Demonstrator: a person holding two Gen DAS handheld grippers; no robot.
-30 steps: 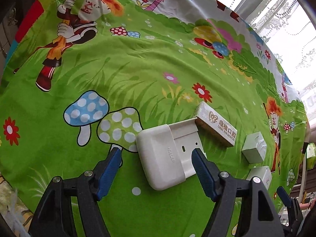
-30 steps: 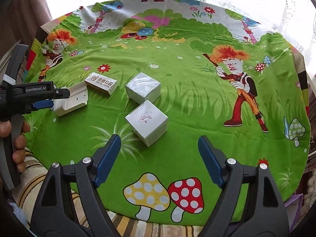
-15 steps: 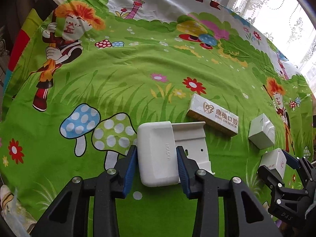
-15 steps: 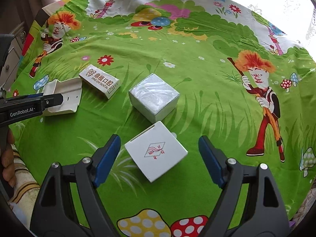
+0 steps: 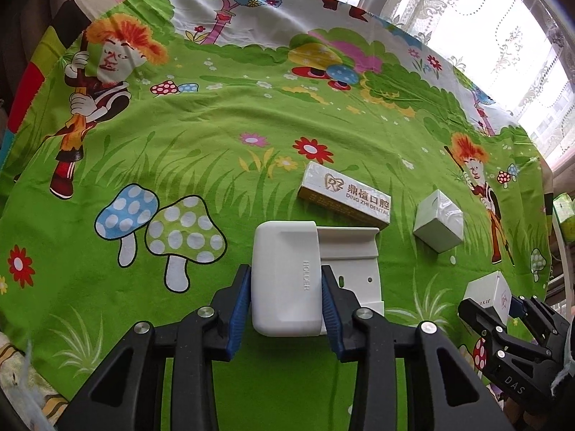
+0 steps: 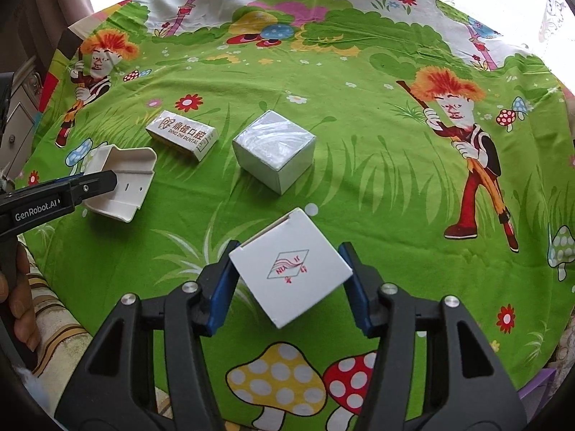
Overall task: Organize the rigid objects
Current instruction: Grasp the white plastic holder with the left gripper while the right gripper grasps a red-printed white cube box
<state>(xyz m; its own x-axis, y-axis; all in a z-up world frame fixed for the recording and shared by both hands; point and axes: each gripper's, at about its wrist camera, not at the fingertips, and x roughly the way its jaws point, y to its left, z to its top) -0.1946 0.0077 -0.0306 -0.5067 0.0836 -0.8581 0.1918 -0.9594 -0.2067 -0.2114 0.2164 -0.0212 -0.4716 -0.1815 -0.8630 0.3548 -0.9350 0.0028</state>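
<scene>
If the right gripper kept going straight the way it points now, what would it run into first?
The right gripper already has the white cube box with the red logo between its pads, which have just been closing and sit at its corners. Pushed on, it would likely press that box into the green tablecloth; the foil-wrapped box lies farther off.

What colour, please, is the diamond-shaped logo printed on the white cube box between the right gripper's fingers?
Red, on the white cube box; clearest in the right wrist view.

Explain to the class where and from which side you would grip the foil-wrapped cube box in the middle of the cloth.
Grip the foil-wrapped cube box across two opposite upright faces, coming down from above. It sits flat on the tablecloth, apart from the long dental box and the logo box, so the sides look reachable. It stands turned corner-on, so roll the wrist to match; the glossy wrap may be slippery.
</scene>
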